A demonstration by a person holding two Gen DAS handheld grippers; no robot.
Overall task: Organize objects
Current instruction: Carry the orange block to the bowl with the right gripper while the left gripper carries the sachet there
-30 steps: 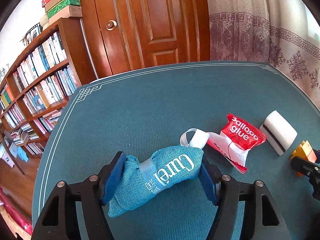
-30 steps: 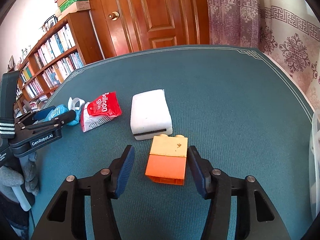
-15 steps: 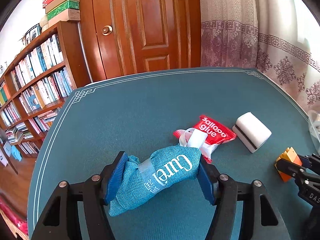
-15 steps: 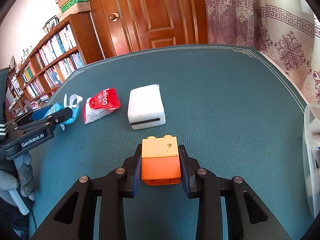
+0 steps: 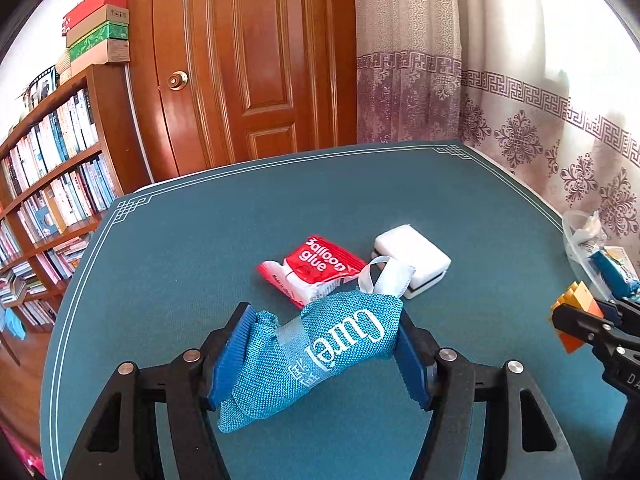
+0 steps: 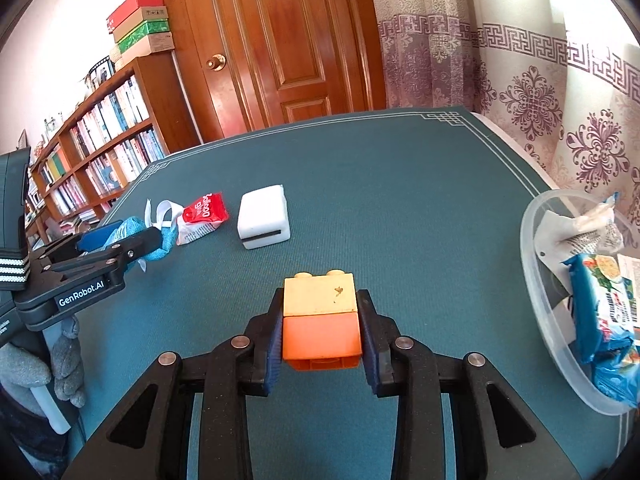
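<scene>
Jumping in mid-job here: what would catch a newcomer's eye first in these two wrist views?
First, both grippers are loaded: the left gripper clamps a teal woven fabric pouch with white lettering, and the right gripper pinches a yellow-and-orange toy block. Mid-table on the teal tablecloth, a red-and-white glue packet lies beside a white sponge block. At the table's right edge, a clear plastic bowl holds snack packets.

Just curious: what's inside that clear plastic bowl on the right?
The clear bowl holds a blue snack packet and crumpled white wrappers. Anything beneath them is hidden.
</scene>
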